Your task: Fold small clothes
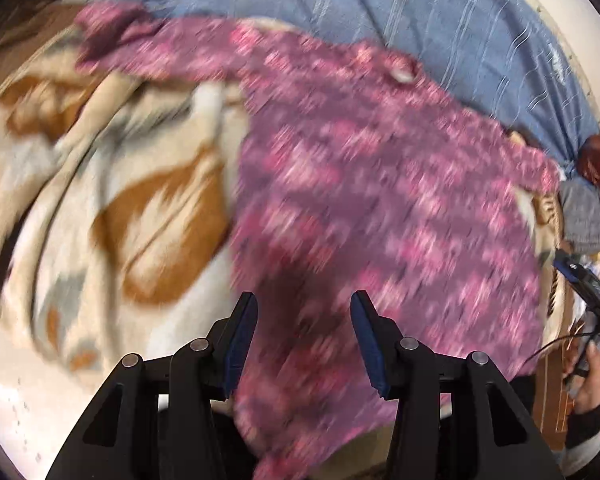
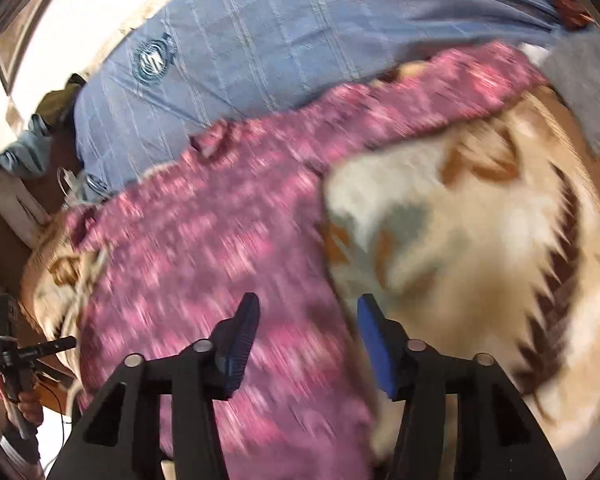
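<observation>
Bed surface: cream-and-brown blanket (image 1: 100, 184) underneath, both views motion-blurred. Near: left gripper (image 1: 303, 304) and right gripper (image 2: 308, 306) both spread, 2 blue pads each, pinching nothing. Pink patterned garment (image 1: 380, 200) lies flat on blanket below them. Far: blue striped sheet (image 2: 280, 40).

A bed fills both blurred views, covered by a plush cream blanket with brown and grey patterns (image 1: 112, 208). Beyond it lies a blue striped bedsheet (image 2: 260, 40). Bright pale wall (image 2: 84, 4) shows behind; reddish-brown brick-pattern floor (image 1: 556, 384) appears at one edge.
</observation>
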The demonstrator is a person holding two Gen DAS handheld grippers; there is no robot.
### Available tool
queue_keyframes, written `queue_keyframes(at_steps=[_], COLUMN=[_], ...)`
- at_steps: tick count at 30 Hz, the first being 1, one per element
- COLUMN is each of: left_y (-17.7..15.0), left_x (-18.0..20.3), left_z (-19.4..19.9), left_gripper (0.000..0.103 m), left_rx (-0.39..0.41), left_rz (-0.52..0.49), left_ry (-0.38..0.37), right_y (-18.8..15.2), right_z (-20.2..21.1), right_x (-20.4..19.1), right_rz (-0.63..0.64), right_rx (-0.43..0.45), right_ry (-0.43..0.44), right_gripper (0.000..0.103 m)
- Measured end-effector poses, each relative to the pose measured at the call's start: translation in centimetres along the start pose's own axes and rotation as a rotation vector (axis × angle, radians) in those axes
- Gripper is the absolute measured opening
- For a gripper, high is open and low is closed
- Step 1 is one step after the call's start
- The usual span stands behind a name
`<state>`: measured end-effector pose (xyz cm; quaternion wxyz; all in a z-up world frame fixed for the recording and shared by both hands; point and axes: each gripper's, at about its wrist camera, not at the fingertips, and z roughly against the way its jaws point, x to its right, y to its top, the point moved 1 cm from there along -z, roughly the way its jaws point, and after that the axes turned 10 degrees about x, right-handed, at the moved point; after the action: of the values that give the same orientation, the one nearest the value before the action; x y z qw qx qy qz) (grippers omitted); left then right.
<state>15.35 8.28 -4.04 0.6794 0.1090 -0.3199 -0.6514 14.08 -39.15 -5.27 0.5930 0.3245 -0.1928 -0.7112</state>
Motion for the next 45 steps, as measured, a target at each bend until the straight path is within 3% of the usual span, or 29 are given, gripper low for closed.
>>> queue_keyframes(at_steps=[4, 7, 9, 11, 13, 15, 18, 23, 28, 32, 34, 40, 45], left_y=[1.6, 1.3, 1.3, 1.5, 2.5, 4.2, 6.7, 9.8, 10.8, 10.9, 10.8, 10.6, 11.1], left_x=[2.0, 2.2, 3.3, 4.5, 6.2, 7.9, 9.5, 9.6, 8.7, 8.3, 8.5, 8.6, 7.5], left_z=[-3.8, -8.1, -7.8, -7.5, -6.7, -6.7, -8.4, -14.4, -18.9, -20.3, -20.1, -19.4, -18.5], left_gripper=[0.049, 0.048, 0.049, 0.047, 0.049, 0.049, 0.056, 0.055, 0.055, 0.056, 0.056, 0.055, 0.055], left_rx=[-0.032, -0.087, -0.029, -0.038, 0.010, 0.075, 0.147, 0.136, 0.118, 0.148, 0.159, 0.188, 0.207], left_rz=[0.016, -0.008, -0.080, -0.122, -0.151, -0.174, -0.162, -0.082, -0.022, -0.007, -0.031, -0.026, 0.018], left_ry=[0.012, 0.100, 0.122, 0.077, 0.025, 0.000, -0.030, -0.014, -0.028, -0.024, -0.012, -0.014, -0.008], right_y=[1.5, 0.6, 0.8, 2.4, 5.0, 8.0, 11.7, 15.4, 16.3, 16.8, 17.5, 19.4, 19.8], right_z=[-5.1, -9.3, -9.2, -7.9, -5.9, -4.2, -3.1, -4.3, -7.8, -8.3, -8.0, -5.0, -3.7], right_x=[-1.7, -1.2, -0.5, 1.0, 4.0, 8.8, 17.1, 25.7, 29.3, 30.3, 29.8, 24.4, 17.1], right_rz=[0.018, 0.029, 0.022, -0.028, -0.099, -0.199, -0.381, -0.554, -0.661, -0.666, -0.628, -0.436, -0.255], right_rx=[0.008, -0.089, -0.074, -0.055, 0.032, 0.134, 0.241, 0.345, 0.392, 0.432, 0.441, 0.450, 0.407], right_ry=[0.011, -0.051, -0.031, 0.000, 0.003, -0.075, -0.201, -0.274, -0.242, -0.210, -0.193, -0.245, -0.253], right_gripper=[0.048, 0.043, 0.042, 0.045, 0.047, 0.064, 0.066, 0.066, 0.066, 0.060, 0.013, 0.012, 0.012])
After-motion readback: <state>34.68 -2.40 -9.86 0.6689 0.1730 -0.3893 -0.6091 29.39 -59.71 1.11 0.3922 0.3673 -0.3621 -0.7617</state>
